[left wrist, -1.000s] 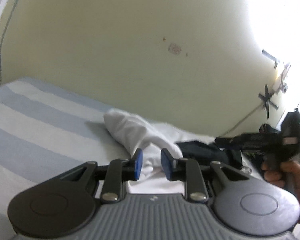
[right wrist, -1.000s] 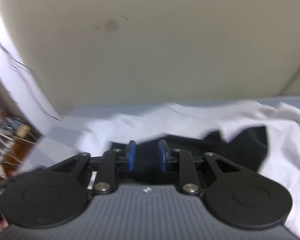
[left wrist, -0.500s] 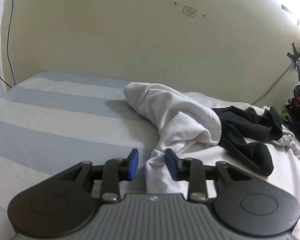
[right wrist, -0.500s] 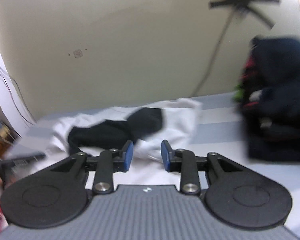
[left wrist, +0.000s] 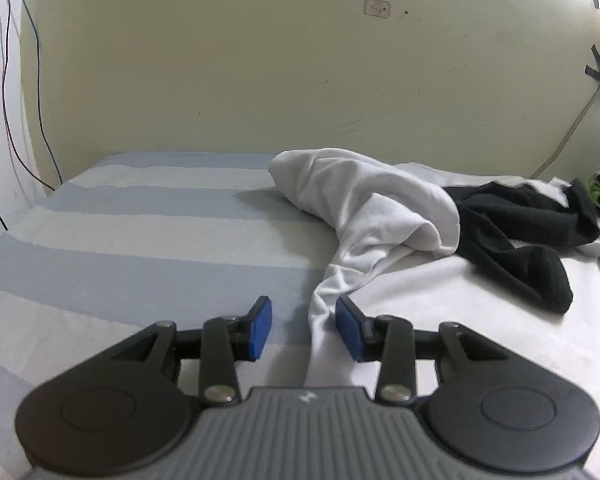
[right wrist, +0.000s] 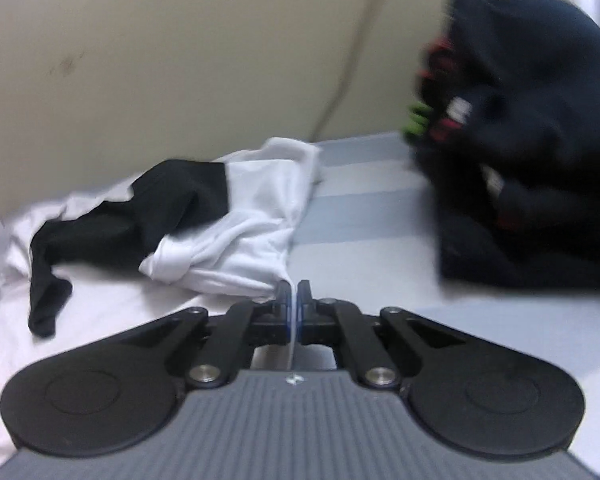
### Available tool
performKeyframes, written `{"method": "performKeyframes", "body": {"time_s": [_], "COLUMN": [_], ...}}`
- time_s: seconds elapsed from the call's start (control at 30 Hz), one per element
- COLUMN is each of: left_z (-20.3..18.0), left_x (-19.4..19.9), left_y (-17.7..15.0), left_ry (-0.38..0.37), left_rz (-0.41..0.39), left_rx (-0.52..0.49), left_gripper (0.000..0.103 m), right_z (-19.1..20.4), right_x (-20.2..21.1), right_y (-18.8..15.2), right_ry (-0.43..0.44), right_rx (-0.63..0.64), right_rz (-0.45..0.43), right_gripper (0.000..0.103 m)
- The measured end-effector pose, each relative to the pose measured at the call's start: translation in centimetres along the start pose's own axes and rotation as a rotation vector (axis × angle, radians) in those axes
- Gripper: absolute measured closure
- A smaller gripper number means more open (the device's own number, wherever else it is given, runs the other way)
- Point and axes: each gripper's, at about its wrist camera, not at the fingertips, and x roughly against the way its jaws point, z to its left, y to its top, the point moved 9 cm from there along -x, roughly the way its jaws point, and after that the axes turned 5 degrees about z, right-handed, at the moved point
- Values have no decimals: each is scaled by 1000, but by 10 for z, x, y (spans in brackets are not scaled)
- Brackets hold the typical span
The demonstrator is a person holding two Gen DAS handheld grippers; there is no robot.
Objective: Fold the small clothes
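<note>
Blue-and-white striped bedsheet (left wrist: pixel 148 236) fills the lower left, yellowish wall (left wrist: pixel 228 72) up top, loose wires (left wrist: pixel 24 80) dangling far left.

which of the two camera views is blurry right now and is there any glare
Right wrist view: motion-blurred, worst on the dark clothes pile; no glare. Left wrist view: sharp on the white garment, with blown-out glare at the upper right corner and fisheye bending of the wall.
</note>
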Motion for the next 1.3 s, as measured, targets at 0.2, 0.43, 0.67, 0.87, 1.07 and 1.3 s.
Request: {"method": "performKeyframes", "body": {"time_s": [0.2,0.43,0.67,0.87,1.07,1.3], "left_z": [5,34,41,26,28,23], "left_x": [14,113,204,226,230,239], "left_y": [-7,-66,-137,-166,-176,-173], "left_ry": [38,-79,-155,-213,-256,-333], "left_rz": [17,15,10,11,17,14], "left_rx": [-21,9,91,122,204,225], "left_gripper": [62,58,55,53,53,51], "right_z": [11,10,-63,-67,-33,-20], "right_x": [52,154,254,266,245,239], "right_y": [-8,-62,-56,-68,-96,-129], "right_ry": [61,196,-20,-102,-8,23], "right_rx": [21,102,-1,53,111,149], "right_rz": [-41,-47,-257,-209,-118,-20], "right_gripper": [83,60,59,59,58,56]}}
